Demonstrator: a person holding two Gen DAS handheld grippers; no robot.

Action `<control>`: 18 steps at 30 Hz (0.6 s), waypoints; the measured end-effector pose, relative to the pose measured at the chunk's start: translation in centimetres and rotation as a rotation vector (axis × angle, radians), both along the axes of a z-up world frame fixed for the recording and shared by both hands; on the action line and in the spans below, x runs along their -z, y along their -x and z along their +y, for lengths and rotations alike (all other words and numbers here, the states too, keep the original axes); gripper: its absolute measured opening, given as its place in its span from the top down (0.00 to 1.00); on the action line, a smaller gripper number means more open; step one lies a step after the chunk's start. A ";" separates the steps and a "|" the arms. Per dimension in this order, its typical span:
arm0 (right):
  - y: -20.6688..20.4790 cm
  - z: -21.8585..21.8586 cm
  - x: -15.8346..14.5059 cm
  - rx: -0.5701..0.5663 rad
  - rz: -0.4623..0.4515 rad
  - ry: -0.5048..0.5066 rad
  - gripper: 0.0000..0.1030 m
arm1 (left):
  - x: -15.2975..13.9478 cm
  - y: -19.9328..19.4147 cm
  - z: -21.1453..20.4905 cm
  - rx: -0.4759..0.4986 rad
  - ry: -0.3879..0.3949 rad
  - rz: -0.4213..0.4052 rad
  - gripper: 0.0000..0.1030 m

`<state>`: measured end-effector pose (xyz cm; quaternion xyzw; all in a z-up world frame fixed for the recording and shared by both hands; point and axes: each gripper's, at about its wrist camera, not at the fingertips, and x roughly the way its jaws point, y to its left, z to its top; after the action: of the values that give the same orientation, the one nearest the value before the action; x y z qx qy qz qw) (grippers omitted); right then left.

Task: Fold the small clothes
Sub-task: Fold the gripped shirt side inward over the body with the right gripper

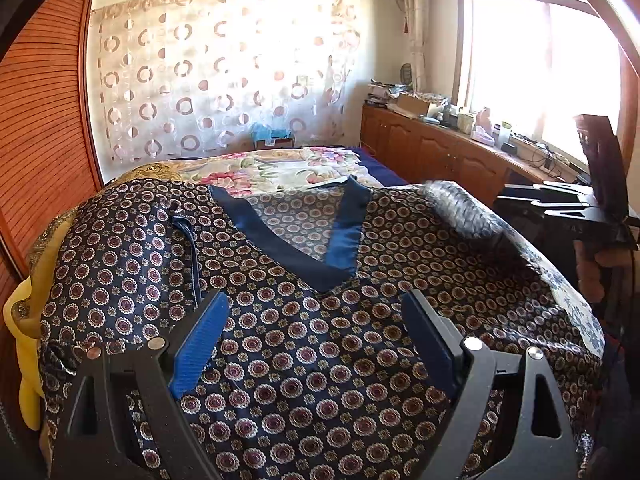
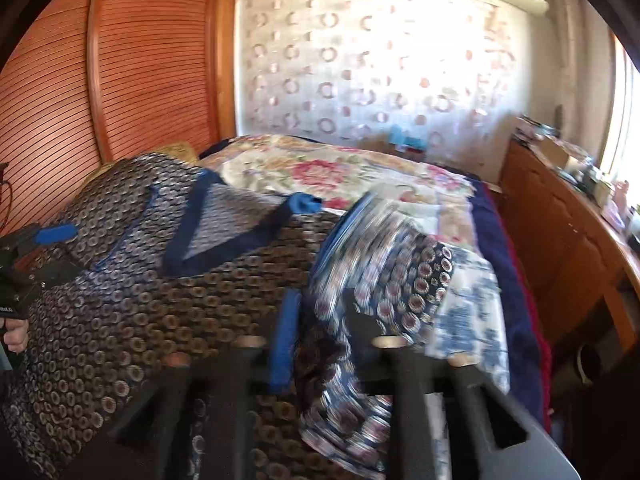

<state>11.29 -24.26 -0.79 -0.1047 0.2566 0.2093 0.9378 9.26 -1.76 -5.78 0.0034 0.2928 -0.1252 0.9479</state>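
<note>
Left gripper (image 1: 316, 344) jaws wide, empty above patterned top (image 1: 320, 360) spread on bed (image 2: 360, 168). Right gripper (image 2: 320, 320) jaws half apart, blurred sleeve (image 2: 380, 248) between them; grip uncertain. Clear bedspread beyond collar edge (image 1: 288, 252).

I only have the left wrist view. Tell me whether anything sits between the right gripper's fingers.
Observer: Yes. In the right wrist view, a turned-over sleeve of the patterned shirt lies between the fingers of the right gripper. Blur hides whether the pads press on it.
Operator: Now describe my left gripper from outside.
Observer: The left gripper sits at the shirt's opposite edge, jaws apart, with a hand gripping its handle below.
</note>
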 end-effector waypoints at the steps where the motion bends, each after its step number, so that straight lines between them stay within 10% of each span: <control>1: 0.0 0.1 0.0 -0.011 -0.004 -0.009 0.43 | 0.1 0.1 0.0 0.002 -0.001 0.000 0.14; 18: -6.9 -2.8 5.1 0.169 0.180 0.005 0.37 | 0.8 0.5 -0.2 0.011 0.005 0.020 0.14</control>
<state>18.19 -27.06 -5.84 -0.0658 0.3482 0.1374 0.9250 8.80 -1.94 -6.55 0.0014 0.3019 -0.1311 0.9443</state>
